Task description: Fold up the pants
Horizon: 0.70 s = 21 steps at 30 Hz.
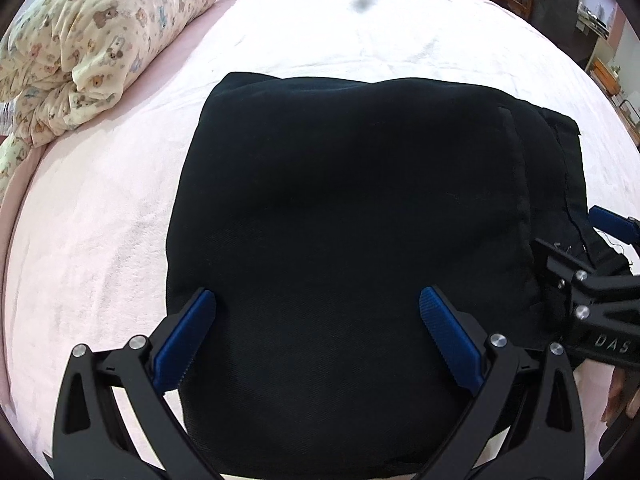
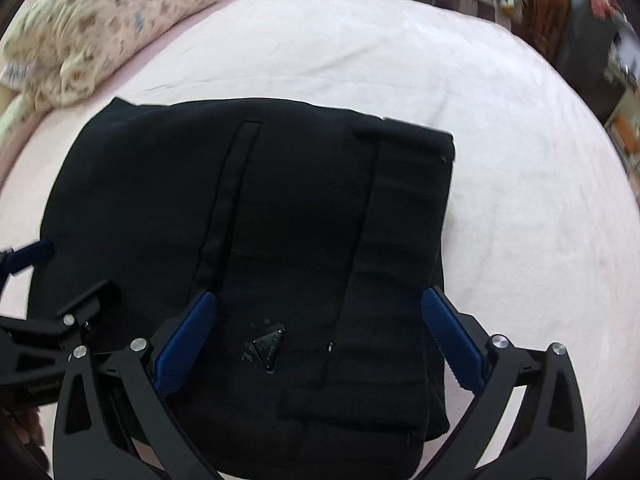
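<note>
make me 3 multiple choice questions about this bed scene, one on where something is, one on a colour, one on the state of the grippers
1. Where is the teddy-print quilt?
A. on top of the pants
B. at the bed's far left edge
C. between the right gripper's fingers

2. What colour are the pants?
A. black
B. red
C. white

3. How do the two grippers stand?
A. both shut on the pants
B. left shut, right open
C. both open, holding nothing

Key:
1 B: the teddy-print quilt is bundled at the far left of the pink bed cover, apart from the pants.
2 A: the pants lie as a folded black stack.
3 C: the left gripper and right gripper both show blue pads spread wide over the fabric, nothing pinched.
</note>
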Tool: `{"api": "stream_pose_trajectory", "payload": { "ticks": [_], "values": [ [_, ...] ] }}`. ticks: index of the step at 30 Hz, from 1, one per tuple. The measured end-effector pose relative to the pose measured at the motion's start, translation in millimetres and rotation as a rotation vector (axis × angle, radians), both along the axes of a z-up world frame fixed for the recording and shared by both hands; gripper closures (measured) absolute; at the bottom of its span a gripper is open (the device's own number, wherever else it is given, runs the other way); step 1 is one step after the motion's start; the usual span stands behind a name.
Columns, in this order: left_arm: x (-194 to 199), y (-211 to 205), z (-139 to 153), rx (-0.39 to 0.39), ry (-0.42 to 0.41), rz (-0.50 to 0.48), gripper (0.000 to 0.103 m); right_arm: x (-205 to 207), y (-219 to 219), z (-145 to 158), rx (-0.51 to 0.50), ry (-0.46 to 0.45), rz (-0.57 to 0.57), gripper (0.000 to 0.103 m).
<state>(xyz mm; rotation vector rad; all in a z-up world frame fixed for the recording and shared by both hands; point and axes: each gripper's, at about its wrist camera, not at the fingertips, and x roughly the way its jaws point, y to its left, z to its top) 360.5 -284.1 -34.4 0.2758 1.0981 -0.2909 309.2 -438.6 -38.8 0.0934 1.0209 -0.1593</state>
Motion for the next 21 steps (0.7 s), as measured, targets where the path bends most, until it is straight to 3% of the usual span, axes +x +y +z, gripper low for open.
{"api": "stream_pose_trajectory", "payload": {
  "ticks": [7, 21],
  "values": [
    [-11.2, 6.9, 12.3, 0.03, -0.044, 0.024, 0.002, -22.1, 9.3, 14.0, -0.037, -0.048, 0.023, 0.001],
    [-56.4, 32.5, 74.9, 0.004, -0.213, 0.074, 0.002, -77.0, 37.2, 63.1, -0.067, -0.164, 0.032, 0.001]
  ]
}}
